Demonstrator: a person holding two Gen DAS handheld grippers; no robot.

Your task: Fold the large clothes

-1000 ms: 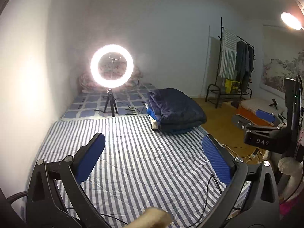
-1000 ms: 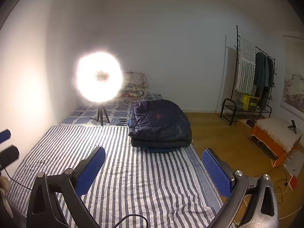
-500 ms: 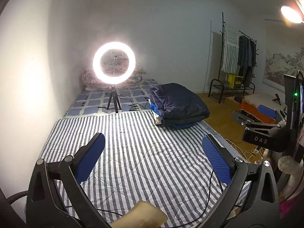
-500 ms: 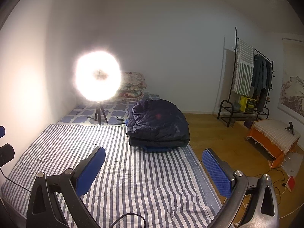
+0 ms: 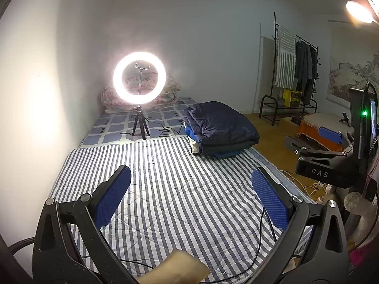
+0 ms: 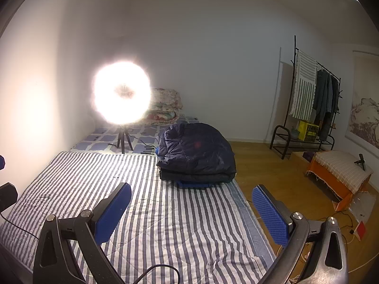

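Counting two grippers [image 5: 190, 200] (one pile [image 5: 222, 131])

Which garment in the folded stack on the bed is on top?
The dark navy padded jacket is on top. Beneath it a bright blue garment pokes out at the stack's near edge, and the left wrist view shows a cream layer too.

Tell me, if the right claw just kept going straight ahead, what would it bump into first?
Probably the striped bed cover. The right claw is open and empty above it, aimed toward the folded dark jacket pile farther along the bed. Depth is hard to judge, so it might reach the pile instead.
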